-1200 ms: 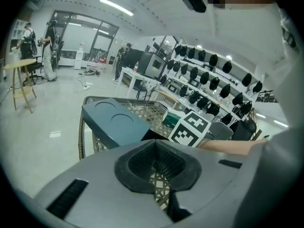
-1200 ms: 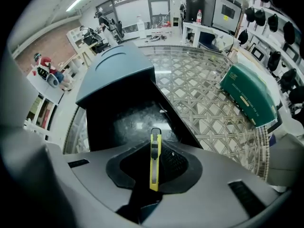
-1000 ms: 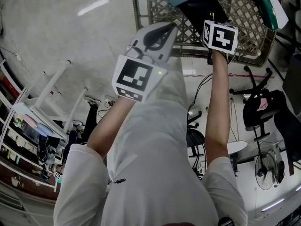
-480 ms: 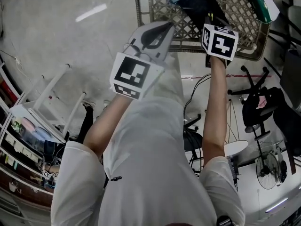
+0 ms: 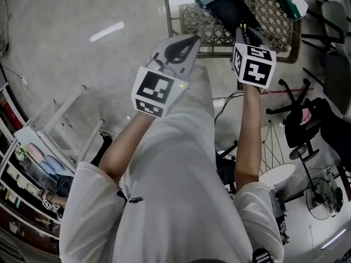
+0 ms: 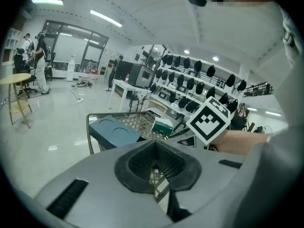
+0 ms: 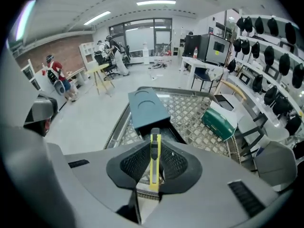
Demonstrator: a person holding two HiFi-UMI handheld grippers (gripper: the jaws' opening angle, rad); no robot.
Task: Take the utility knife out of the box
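Note:
My right gripper (image 7: pixel 154 169) is shut on a yellow utility knife (image 7: pixel 154 158), which stands upright between the pads above the box. In the head view the right gripper (image 5: pixel 244 30) hangs over the near rim of the basket, with the knife's yellow tip (image 5: pixel 242 26) just showing. The dark box (image 7: pixel 164 128) lies open in the mesh basket (image 7: pixel 190 109), its blue lid (image 7: pixel 146 107) tilted beside it. My left gripper (image 6: pixel 154 171) is shut with nothing in it; in the head view the left gripper (image 5: pixel 189 38) is left of the right one, at the basket's near edge.
A green carton (image 7: pixel 217 123) lies in the basket to the right of the box. The basket's wire rim (image 5: pixel 241 51) is just beyond both grippers. Office chairs (image 5: pixel 307 125), a round stool (image 5: pixel 277 174) and cables are on the floor to the right, and white racks (image 5: pixel 60 119) to the left.
Both grippers have risen and drawn back from the basket. The right one has come up out of the box with the knife still in its jaws.

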